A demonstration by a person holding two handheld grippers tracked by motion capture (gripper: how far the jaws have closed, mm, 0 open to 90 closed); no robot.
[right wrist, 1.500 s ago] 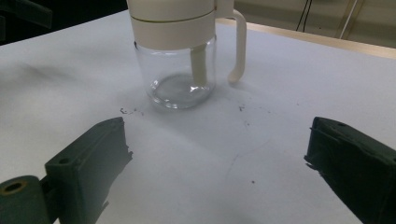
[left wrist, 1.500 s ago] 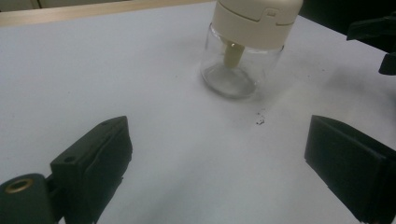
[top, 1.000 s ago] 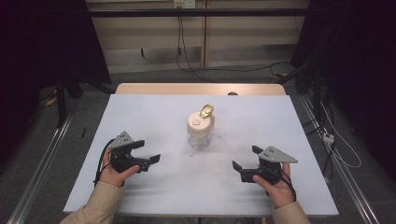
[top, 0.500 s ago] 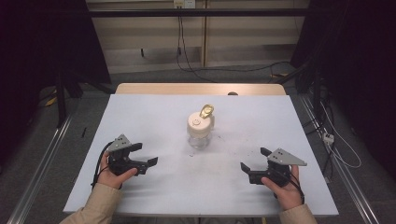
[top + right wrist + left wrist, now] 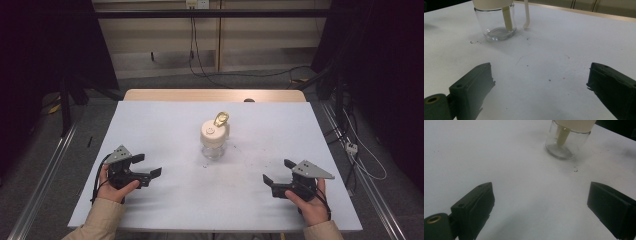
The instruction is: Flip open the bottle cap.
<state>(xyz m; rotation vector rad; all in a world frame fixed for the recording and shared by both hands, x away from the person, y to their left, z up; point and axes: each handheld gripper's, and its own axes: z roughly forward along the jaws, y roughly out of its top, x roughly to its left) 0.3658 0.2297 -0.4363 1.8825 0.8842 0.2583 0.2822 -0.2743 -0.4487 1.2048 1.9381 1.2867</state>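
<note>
jar: glass jar (image 5: 214, 141) with cream lid, dead centre of the white surface (image 5: 165, 120)
left tongs (image 5: 148, 167): at 8 o'clock, wide, empty
right tongs (image 5: 278, 172): at 4 o'clock, wide, empty
progress: looks like nothing's done yet, lid on, jar untouched

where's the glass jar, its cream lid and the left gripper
glass jar (image 5: 564, 146), left gripper view, clear side wall
cream lid (image 5: 213, 132), high view, flat top
left gripper (image 5: 148, 167), high view, gap between its open jaws

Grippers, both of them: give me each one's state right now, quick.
Left gripper: open, holding nothing, short of the glass jar.
Right gripper: open, holding nothing, also apart from the jar.
</note>
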